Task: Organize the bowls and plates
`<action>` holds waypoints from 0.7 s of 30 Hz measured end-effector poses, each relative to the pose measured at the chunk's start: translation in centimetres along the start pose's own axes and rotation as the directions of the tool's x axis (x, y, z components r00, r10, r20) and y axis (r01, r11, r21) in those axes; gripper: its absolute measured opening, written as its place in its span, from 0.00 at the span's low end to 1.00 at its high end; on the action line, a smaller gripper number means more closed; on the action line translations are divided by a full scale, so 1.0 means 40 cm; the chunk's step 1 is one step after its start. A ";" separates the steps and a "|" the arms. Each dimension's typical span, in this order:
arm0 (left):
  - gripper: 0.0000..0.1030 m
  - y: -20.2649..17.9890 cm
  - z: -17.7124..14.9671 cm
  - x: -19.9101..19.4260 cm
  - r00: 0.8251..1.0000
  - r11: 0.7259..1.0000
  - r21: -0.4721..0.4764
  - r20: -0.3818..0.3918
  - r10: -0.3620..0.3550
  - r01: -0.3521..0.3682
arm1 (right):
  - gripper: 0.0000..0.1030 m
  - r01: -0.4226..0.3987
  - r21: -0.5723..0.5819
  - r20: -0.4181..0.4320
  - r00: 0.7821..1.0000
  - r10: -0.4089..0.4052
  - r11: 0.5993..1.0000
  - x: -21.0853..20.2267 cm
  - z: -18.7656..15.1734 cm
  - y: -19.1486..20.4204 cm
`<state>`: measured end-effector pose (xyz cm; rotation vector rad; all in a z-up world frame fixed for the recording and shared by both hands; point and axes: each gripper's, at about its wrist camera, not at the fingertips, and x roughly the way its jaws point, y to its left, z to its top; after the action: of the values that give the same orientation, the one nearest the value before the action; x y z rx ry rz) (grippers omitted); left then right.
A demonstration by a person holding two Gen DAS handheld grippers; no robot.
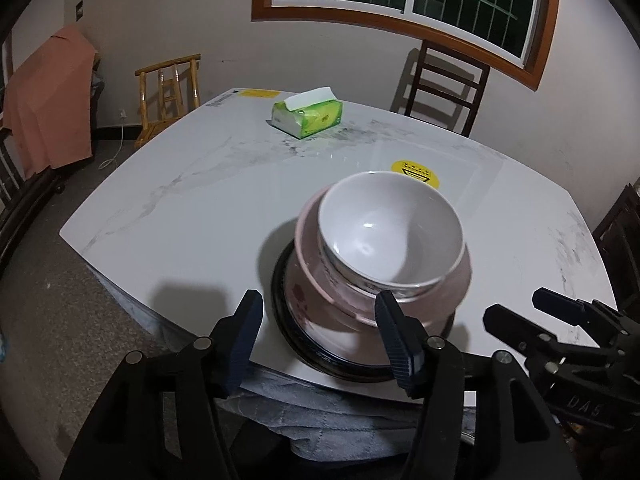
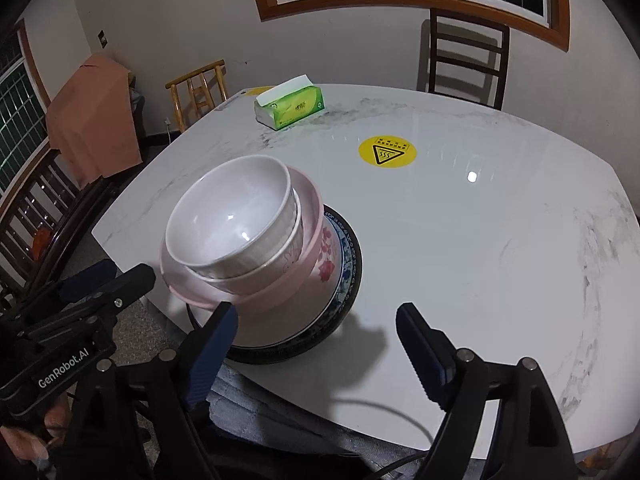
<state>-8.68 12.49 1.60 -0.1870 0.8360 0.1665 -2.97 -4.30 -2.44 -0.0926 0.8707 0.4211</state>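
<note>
Now both spread wide, gripping nothing: left gripper [image 1: 318, 338] and right gripper [image 2: 316, 344], just off stacked bowls [image 1: 390, 236] and plates [image 2: 344, 276] near table [image 2: 480, 240] front edge.

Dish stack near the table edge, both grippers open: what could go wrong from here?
1. The white bowl sits tilted and off-centre in the pink bowl; a nudge could slide it off.
2. The dark plate lies close to the table edge, so a bump toward the person might tip the stack over.
3. The left gripper straddles the stack's near side; moving sideways could clip it.
</note>
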 end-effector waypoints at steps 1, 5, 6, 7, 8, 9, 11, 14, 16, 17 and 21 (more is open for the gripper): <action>0.54 -0.004 -0.002 0.000 1.000 1.000 0.003 -0.001 -0.002 0.002 | 0.82 0.005 -0.002 0.001 1.000 -0.005 1.000 -0.001 -0.003 0.000; 0.56 -0.014 -0.009 0.001 1.000 1.000 0.009 -0.007 -0.002 0.002 | 0.82 0.027 -0.006 0.006 1.000 -0.027 1.000 -0.008 -0.014 -0.002; 0.56 -0.017 -0.013 -0.001 1.000 1.000 0.010 -0.005 0.000 0.000 | 0.82 0.030 -0.006 0.008 1.000 -0.030 1.000 -0.009 -0.016 -0.003; 0.56 -0.018 -0.015 -0.002 1.000 1.000 0.010 -0.004 0.003 -0.003 | 0.82 0.032 -0.003 0.009 0.999 -0.032 0.999 -0.010 -0.018 -0.005; 0.56 -0.019 -0.015 -0.002 1.000 1.000 0.008 -0.004 0.004 -0.003 | 0.82 0.033 -0.001 0.008 0.999 -0.033 0.999 -0.011 -0.020 -0.007; 0.56 -0.021 -0.017 -0.001 1.000 1.000 0.010 -0.005 0.003 -0.003 | 0.82 0.036 0.003 0.006 0.999 -0.036 0.999 -0.011 -0.023 -0.009; 0.57 -0.024 -0.019 0.000 1.000 1.000 0.012 -0.008 0.003 -0.003 | 0.82 0.039 0.008 0.008 0.999 -0.039 0.999 -0.011 -0.027 -0.011; 0.58 -0.028 -0.022 0.001 1.000 1.000 0.016 -0.011 0.007 -0.007 | 0.82 0.046 0.009 0.013 0.999 -0.047 0.999 -0.011 -0.029 -0.009; 0.58 -0.027 -0.024 0.001 1.000 1.000 0.013 -0.015 0.005 -0.005 | 0.82 0.045 0.008 0.012 0.999 -0.045 0.999 -0.012 -0.032 -0.007; 0.58 -0.027 -0.025 0.001 1.000 1.000 0.013 -0.016 0.006 -0.006 | 0.82 0.044 0.007 0.010 0.999 -0.044 0.999 -0.011 -0.033 -0.005; 0.58 -0.028 -0.028 0.000 1.000 1.000 0.016 -0.017 0.006 -0.006 | 0.82 0.042 0.007 0.004 0.999 -0.042 0.999 -0.008 -0.036 -0.001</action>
<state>-9.24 11.16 0.97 -0.1709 0.8552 0.1636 -4.19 -4.79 -3.11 -0.1031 0.8647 0.3788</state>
